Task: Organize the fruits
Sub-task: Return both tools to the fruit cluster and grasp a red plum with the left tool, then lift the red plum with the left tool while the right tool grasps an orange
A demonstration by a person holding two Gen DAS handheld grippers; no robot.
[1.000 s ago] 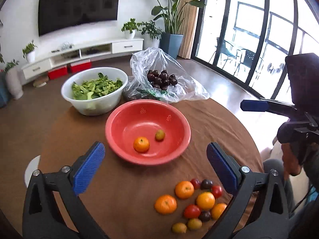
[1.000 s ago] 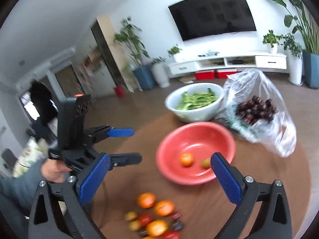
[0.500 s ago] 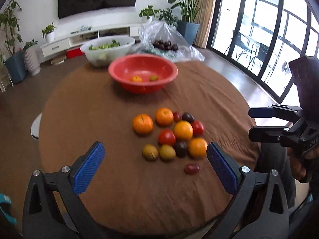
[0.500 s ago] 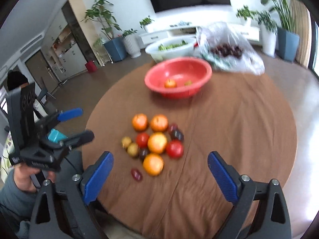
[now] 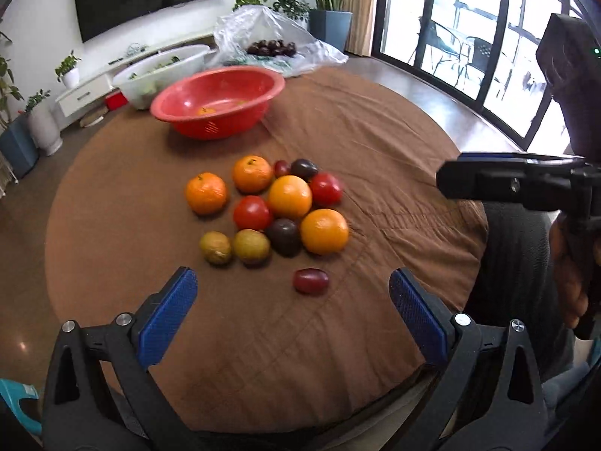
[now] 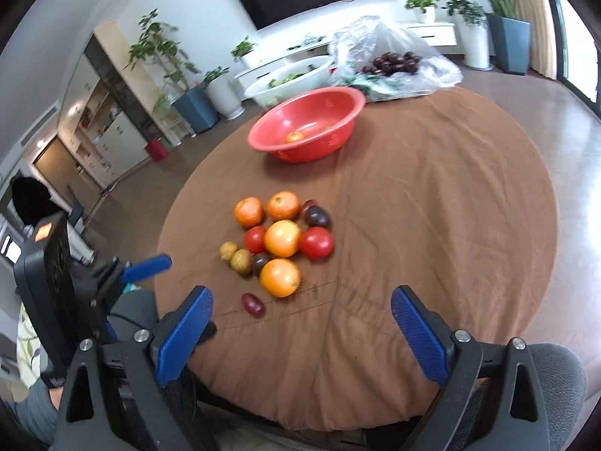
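Both the left gripper [image 5: 289,310] and right gripper [image 6: 300,329] are hanging spread and empty near the fruit cluster [image 5: 270,210], each view alone showing the other's tongs from the side.

From my left tongs' view the white bowl [image 5: 165,65] sits half behind the red basin [image 5: 218,101], so I can't make out its contents beyond a few green scraps, and the small fruit [image 5: 206,111] down inside the basin is mostly masked by the near wall. The dark fruit [image 5: 272,48] in the plastic bag [image 5: 270,37] is too small and far for me to name, and my right tongs [image 5: 514,184] are cut off by the picture's right edge. From my right tongs' view my left tongs [image 6: 146,265] are blurred and half hidden behind their own black body, and my own left pad [image 6: 184,336] is smeared.
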